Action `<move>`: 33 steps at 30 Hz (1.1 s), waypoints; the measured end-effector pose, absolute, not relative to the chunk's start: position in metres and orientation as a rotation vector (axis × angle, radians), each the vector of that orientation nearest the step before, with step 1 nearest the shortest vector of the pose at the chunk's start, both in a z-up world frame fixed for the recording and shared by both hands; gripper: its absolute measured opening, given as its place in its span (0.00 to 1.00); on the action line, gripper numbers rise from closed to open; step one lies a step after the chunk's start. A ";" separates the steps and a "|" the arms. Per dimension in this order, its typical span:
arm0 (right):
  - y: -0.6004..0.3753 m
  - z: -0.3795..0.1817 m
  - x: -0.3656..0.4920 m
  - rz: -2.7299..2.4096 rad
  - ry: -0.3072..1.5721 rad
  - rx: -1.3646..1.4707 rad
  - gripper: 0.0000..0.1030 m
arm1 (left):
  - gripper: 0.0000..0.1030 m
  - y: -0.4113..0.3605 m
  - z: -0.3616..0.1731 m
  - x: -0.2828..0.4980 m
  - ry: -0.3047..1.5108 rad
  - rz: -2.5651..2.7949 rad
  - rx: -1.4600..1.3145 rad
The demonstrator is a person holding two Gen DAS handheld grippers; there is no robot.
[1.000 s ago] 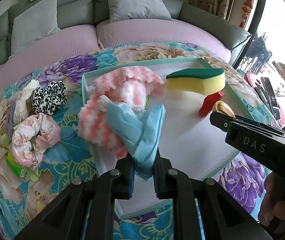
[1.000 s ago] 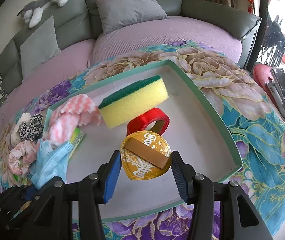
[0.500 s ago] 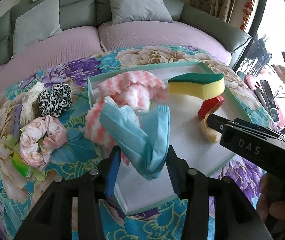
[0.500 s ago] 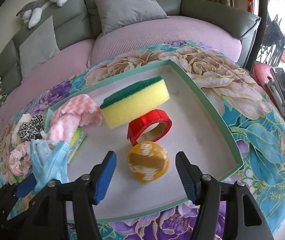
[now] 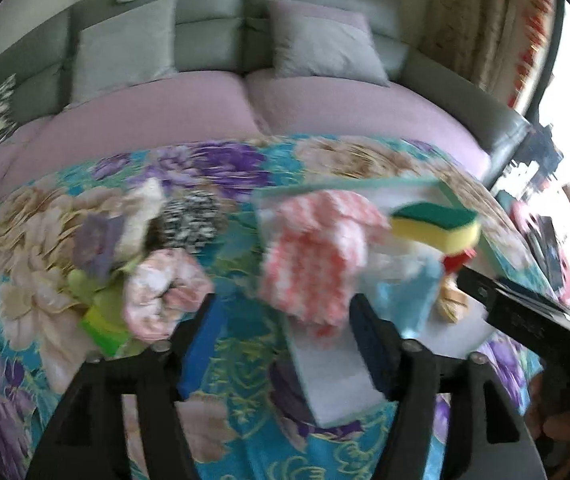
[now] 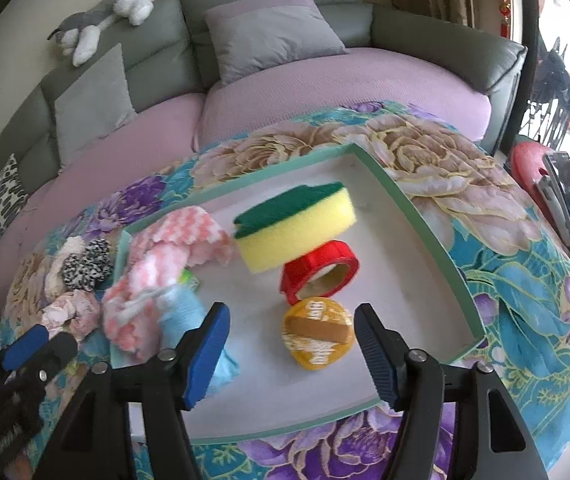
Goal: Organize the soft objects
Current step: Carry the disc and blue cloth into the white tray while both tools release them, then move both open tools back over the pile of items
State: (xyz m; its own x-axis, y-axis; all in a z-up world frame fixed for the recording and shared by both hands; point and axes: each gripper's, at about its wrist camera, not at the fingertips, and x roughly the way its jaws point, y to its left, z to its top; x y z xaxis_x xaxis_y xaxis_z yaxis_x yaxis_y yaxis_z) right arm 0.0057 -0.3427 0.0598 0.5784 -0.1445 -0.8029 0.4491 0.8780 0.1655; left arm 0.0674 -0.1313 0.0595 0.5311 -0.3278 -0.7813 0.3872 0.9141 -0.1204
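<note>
Both tongs have let go: left gripper (image 5: 285,328) and right gripper (image 6: 291,344) stand spread wide, holding nothing. Blue mask (image 6: 189,316) lies in the tray (image 6: 425,224) beside pink cloth (image 6: 165,256), sponge (image 6: 297,228), red tape (image 6: 321,272) and yellow disc (image 6: 319,334).

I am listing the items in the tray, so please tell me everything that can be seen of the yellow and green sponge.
The sponge is a thick block of yellow foam with a dark green scouring layer on top. It looks dry, whole and uncompressed. It sits inside the white tray, tilted, its near edge propped on the red tape roll. The pink-and-white cloth lies just beside it on its left. No gripper touches it.
</note>
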 end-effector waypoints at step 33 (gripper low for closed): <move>-0.268 0.064 0.032 -0.259 0.784 0.246 1.00 | 0.90 -0.018 0.067 0.093 0.797 0.031 -0.125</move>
State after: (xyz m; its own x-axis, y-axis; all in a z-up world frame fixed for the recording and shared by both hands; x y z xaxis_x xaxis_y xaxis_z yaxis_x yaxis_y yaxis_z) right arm 0.0316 -0.2681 0.0637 0.6794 -0.1380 -0.7207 0.3190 0.9400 0.1207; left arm 0.0930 -0.0181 0.0674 0.6989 -0.0199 -0.7150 -0.0745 0.9921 -0.1005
